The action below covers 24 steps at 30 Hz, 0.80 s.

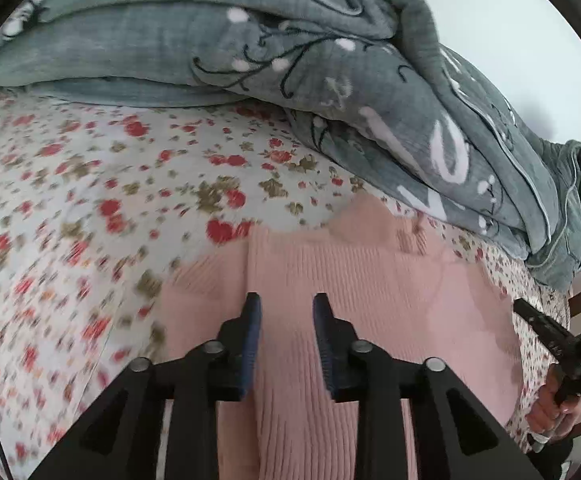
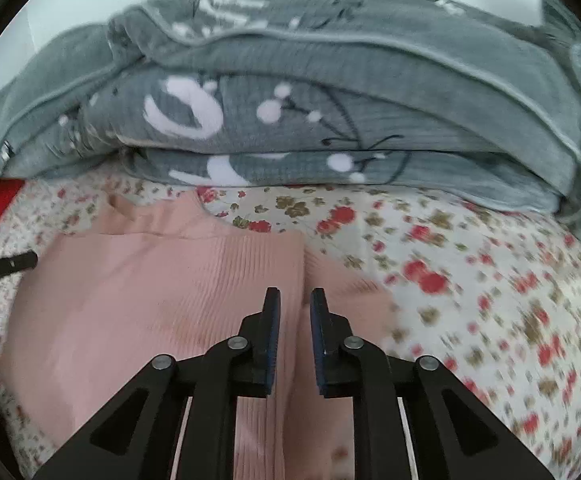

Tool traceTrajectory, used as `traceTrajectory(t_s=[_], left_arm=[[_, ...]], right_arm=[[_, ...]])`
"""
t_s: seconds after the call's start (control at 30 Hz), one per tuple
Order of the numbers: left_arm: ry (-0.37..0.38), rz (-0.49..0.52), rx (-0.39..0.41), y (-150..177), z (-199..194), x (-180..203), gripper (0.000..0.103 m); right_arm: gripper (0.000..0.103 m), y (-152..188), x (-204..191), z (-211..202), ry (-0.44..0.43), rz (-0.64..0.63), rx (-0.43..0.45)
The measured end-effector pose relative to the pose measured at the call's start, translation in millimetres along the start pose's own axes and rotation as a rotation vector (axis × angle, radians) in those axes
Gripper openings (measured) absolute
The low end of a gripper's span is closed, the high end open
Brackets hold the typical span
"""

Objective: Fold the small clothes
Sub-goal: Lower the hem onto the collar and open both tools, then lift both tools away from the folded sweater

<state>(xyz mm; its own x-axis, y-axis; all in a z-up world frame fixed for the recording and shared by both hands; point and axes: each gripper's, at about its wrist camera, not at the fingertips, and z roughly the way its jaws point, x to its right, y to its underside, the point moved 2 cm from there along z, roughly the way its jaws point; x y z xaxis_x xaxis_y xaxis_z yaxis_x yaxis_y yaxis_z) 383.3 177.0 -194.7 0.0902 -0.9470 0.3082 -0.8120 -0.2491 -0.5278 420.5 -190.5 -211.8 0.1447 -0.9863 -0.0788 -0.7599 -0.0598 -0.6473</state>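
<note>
Pink ribbed knit garment lies flat on the floral bedsheet below the grey quilt, soft, light and surely floppy, so with left gripper and right gripper both parted, holding nothing, pinch an outer edge

left gripper jaws parted, empty, above pink ribbed garment on floral sheet.
</note>
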Motion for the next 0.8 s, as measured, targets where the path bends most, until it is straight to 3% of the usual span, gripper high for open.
traceTrajectory(t_s=[0.13,0.27,0.37,0.63,0.7,0.77,0.8], left_arm=[[-0.014,0.004,0.018,26.5,-29.9,4.7,0.036],[-0.014,0.0,0.027,58.0,-60.5,7.0,0.042],[-0.017,0.005,0.034,79.5,-78.3,10.6,0.049],[-0.027,0.005,0.049,117.0,-106.6,7.5,0.063],[-0.019,-0.016,0.054,124.7,-108.6,-1.9,0.065],[-0.006,-0.041,0.049,131.7,-106.7,-11.6,0.068],[0.005,-0.054,0.042,134.6,-104.0,-16.6,0.07]], right_arm=[[0.019,20.8,5.6,-41.5,-0.003,0.04,0.038],[0.019,43.6,17.0,-82.5,0.052,0.061,0.066],[0.019,57.1,24.6,-102.5,0.069,0.086,0.098],[0.019,99.0,22.2,-131.4,0.05,0.081,0.074],[0.03,107.5,17.9,-129.0,0.03,0.073,0.051],[0.051,116.2,13.6,-122.6,-0.003,0.071,0.028],[0.053,119.8,12.6,-119.5,-0.016,0.075,0.024]])
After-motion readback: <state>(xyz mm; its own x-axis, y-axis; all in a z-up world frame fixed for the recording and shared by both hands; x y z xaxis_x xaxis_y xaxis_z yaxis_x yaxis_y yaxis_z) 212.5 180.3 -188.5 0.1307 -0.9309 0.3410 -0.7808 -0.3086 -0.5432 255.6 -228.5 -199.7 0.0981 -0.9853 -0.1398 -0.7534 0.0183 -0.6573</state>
